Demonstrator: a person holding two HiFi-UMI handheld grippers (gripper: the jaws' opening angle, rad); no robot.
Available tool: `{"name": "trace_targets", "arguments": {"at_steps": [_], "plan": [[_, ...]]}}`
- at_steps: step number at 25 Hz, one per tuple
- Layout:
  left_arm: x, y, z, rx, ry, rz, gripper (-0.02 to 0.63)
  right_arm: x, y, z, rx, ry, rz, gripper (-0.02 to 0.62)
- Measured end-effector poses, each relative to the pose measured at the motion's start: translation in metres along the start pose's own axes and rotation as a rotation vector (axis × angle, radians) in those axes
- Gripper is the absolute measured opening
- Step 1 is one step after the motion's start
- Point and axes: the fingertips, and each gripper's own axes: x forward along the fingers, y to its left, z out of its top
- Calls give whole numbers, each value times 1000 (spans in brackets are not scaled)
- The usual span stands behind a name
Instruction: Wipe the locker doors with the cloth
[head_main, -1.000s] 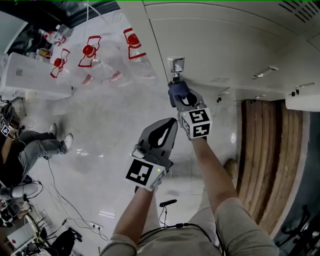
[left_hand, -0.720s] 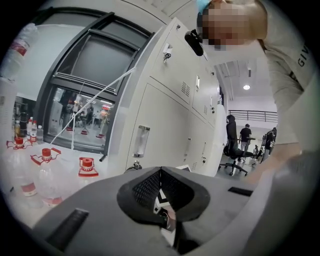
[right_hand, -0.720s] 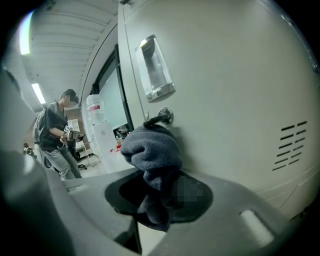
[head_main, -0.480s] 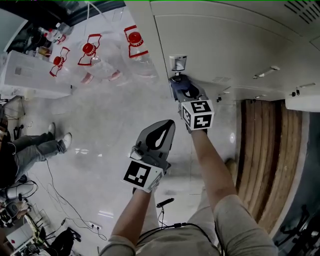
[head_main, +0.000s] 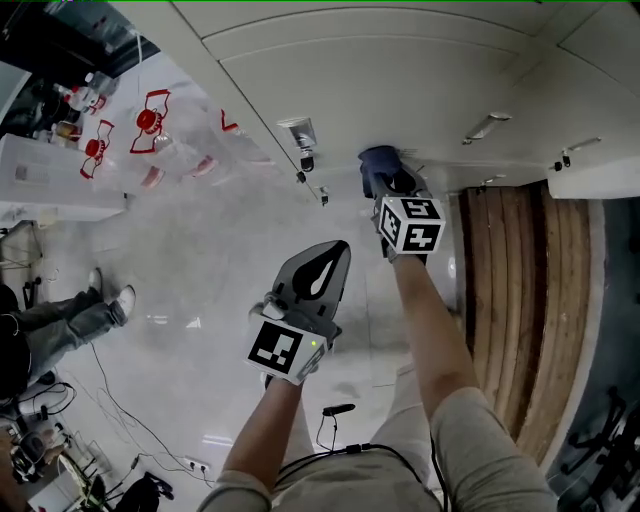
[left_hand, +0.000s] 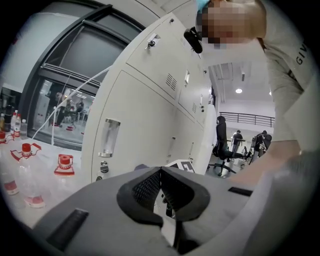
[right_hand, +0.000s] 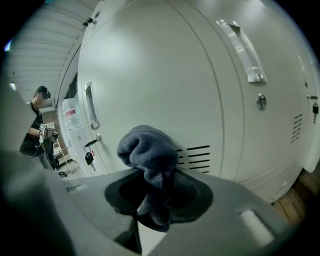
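Right gripper (right_hand: 165, 197) clenched on cloth (right_hand: 148, 150), wad up against locker door (right_hand: 165, 75) dead ahead, by vent slots (right_hand: 199, 155). Left gripper (left_hand: 161, 182) closed, empty, farther from door.

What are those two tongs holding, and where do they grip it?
The right tongs pinch a bunched dark cloth by its lower end; the left tongs are shut and hold nothing.

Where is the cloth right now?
The dark cloth is clamped in the right gripper, held up at a pale locker door just left of its vent slots; in the head view it sits top centre.
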Motion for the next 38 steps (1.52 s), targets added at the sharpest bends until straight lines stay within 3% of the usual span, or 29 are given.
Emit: {"name": "trace_targets", "arguments": {"at_steps": [6,17,27,38], "plan": [[14,-16,6,10,3,-22,-2,-18,-46,5,56,6,-63,112],[17,-19,21,32,14,-22,-2,-31,-84,6,122,18,-119,112],[9,-14,34,47,4,-2,-2,-70,-70,35,105,-71,-57,109],[-24,-2,66,69,-2,41,-2,-165,-29,101,52,-171,31,107]]}}
